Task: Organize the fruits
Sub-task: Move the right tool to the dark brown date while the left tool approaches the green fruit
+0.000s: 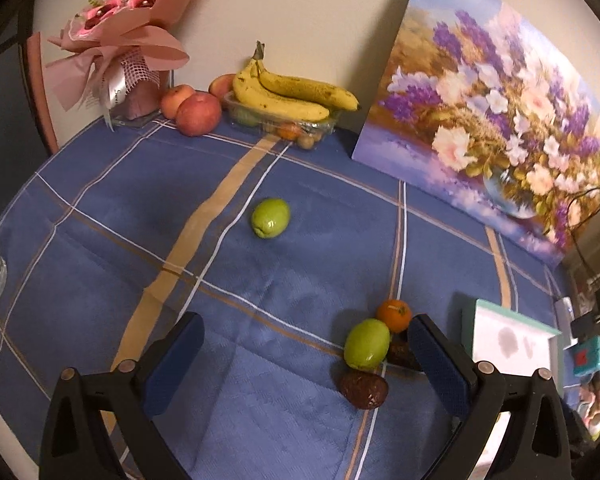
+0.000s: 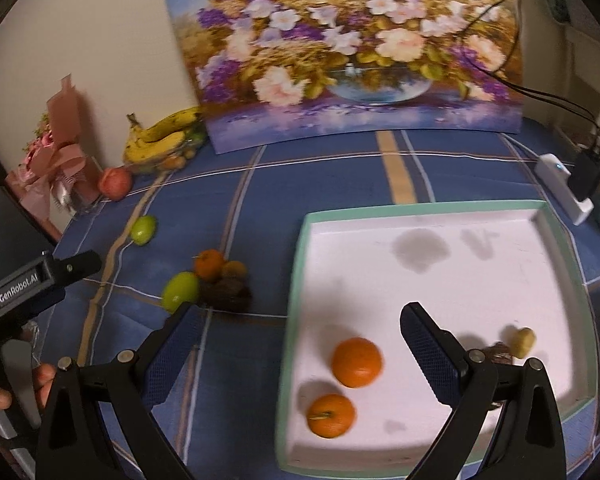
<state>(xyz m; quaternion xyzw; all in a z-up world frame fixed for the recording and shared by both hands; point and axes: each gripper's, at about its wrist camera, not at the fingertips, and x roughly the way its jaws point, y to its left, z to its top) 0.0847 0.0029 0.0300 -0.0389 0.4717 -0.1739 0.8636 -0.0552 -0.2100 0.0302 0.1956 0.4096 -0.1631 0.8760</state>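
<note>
Both jaws apart, empty: right gripper (image 2: 300, 320) over white tray (image 2: 420, 216); left gripper (image 1: 306, 330) beside fruit cluster (image 1: 374, 354) left of tray.

Fruit count on blue checked cloth: two oranges (image 2: 356, 362) (image 2: 331, 415) in white tray (image 2: 420, 216), plus one yellowish fruit (image 2: 522, 343). Outside tray: two green fruits (image 1: 271, 217) (image 1: 367, 344), one small orange (image 1: 394, 314), two dark brown fruits (image 1: 363, 389) (image 1: 402, 354). Against wall: three apples (image 1: 198, 114) (image 1: 175, 98) (image 1: 221, 85), one banana bunch (image 1: 292, 90), one flower painting (image 1: 496, 120), one bouquet (image 1: 120, 40).
</note>
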